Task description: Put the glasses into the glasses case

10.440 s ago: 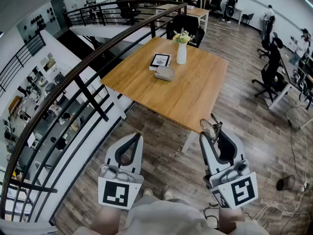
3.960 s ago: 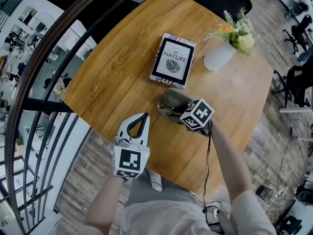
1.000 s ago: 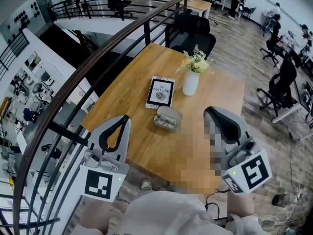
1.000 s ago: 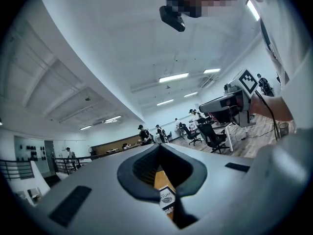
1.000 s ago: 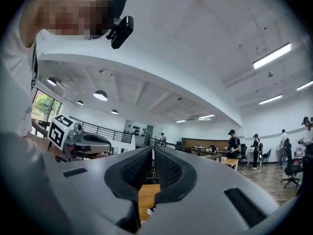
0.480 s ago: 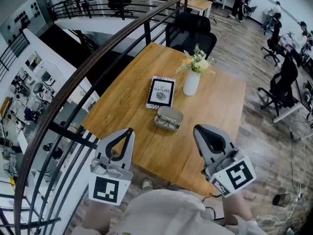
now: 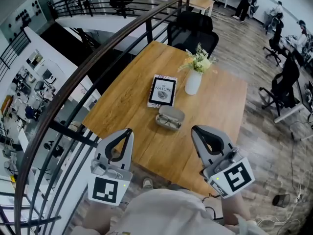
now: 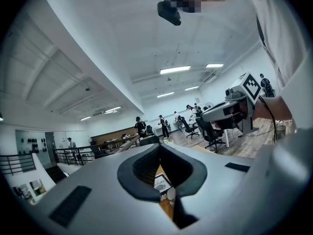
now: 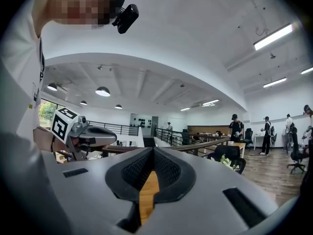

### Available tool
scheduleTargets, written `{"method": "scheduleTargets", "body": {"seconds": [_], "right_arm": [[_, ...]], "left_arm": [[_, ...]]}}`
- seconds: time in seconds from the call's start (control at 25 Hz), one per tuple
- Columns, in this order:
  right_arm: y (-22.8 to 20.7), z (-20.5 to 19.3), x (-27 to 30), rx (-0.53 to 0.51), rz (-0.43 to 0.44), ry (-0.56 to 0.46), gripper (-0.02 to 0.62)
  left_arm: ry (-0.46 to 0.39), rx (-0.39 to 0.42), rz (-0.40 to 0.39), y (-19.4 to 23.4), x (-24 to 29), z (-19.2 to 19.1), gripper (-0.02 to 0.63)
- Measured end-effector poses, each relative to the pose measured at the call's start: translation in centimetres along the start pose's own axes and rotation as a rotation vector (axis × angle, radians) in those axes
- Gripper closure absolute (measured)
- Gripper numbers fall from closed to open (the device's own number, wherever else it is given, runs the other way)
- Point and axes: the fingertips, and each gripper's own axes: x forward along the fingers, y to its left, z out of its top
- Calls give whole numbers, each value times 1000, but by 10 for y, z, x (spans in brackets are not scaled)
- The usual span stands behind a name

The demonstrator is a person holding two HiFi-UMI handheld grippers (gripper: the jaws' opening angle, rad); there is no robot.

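Both my pairs of jaws closed and empty, short of the tabletop.
My left gripper [image 7: 128, 131] and right gripper [image 7: 194, 129], smooth grey plastic with ribbed black pads, meet at their tips. The thin-framed glasses [image 7: 168, 122] lie in the open, rounded grey case [image 7: 175, 113] on the wood-grain tabletop [image 7: 122, 97], beside a glossy book [image 7: 162, 90].

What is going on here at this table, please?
A person holds the left tool and the right tool, both shut and empty, at the near side of the wooden table. The glasses appear to lie inside the open glasses case, near a book and a flower vase. Neither tool touches them.
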Motion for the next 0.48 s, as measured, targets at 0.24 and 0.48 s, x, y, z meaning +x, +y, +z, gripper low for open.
{"method": "scheduleTargets", "body": {"seconds": [0.24,0.48], "right_arm": [[-1,-2,1,26,-7,6,569],[-5,-5,-7,42,-28,14,569]], "left_arm": [[3,-2,0,2,-1,0,590],[1,-9,2,-3,-3,1,589]]}}
